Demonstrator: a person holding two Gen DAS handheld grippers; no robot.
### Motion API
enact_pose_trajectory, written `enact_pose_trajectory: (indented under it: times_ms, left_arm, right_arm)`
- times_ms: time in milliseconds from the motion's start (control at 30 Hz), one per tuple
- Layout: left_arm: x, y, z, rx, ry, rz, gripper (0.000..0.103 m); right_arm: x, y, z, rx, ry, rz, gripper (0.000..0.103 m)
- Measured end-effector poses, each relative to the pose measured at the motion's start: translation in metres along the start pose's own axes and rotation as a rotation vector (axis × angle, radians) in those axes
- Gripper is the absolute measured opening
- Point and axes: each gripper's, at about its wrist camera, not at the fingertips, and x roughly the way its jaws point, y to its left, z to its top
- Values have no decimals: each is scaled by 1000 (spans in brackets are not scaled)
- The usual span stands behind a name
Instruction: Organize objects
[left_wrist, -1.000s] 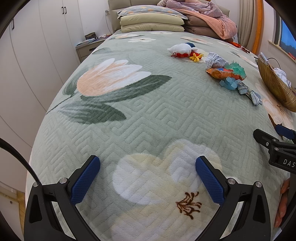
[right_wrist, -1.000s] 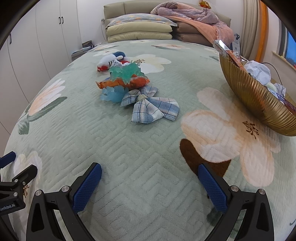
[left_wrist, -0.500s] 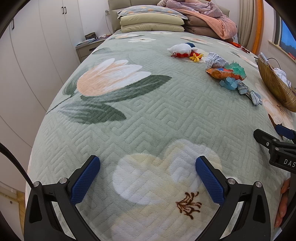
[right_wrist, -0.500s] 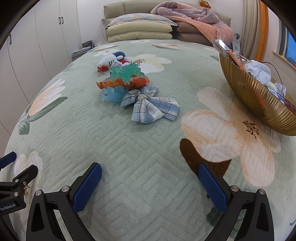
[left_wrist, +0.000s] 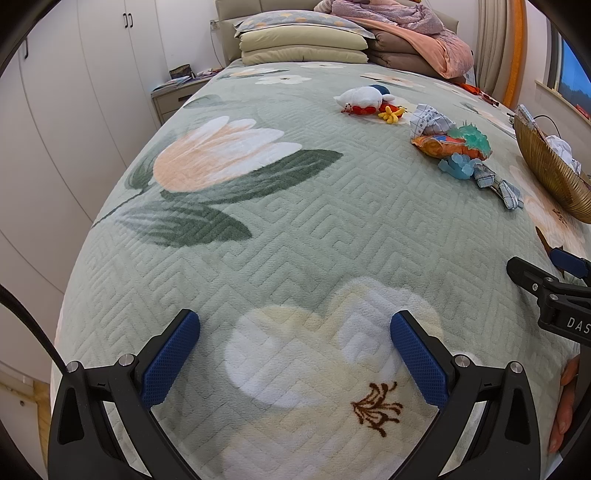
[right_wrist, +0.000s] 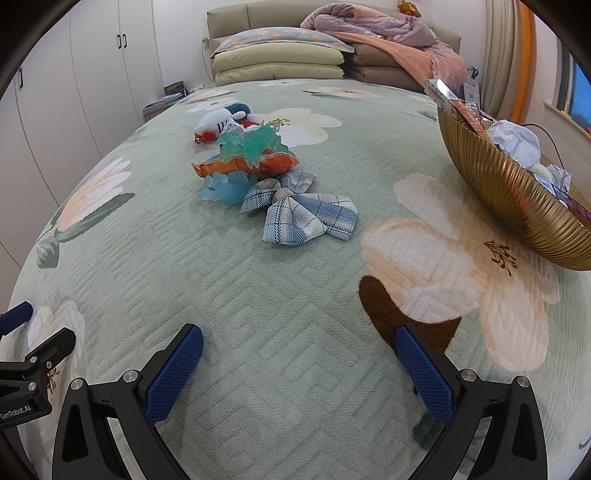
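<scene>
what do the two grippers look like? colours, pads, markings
Both match: black plastic frames with silver screws and blue textured pads on the fingers. The left gripper has a black cable at its left. The right gripper shows white "DAS" lettering in the left view.

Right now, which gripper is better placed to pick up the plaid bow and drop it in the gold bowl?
Right. The right gripper faces the plaid bow directly, with the gold bowl beside it. The left gripper sits farther off; both have open, empty jaws.
</scene>
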Motion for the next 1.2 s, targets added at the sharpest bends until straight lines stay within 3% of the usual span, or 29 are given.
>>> enact_pose_trajectory:
  times_ms: [733, 967, 1033, 1100, 1200]
  left_arm:
    - [1, 1, 1, -1, 1, 1, 103]
    - [-1, 1, 6, 22, 73, -19, 103]
    - [-5, -2, 19, 19, 58, -64, 102]
    - [-14, -10, 38, 48, -24, -126, 102]
    - [-9, -30, 84, 117, -60, -231, 102]
  right_arm:
    - [-4, 1, -1, 14, -15, 25, 103]
    - [-5, 0, 0, 12, 9, 30, 103]
    - [-6, -1, 2, 5, 29, 37, 103]
    - [-11, -3, 6, 0, 47, 59, 99]
    - [-22, -4, 23, -42, 0, 54, 93]
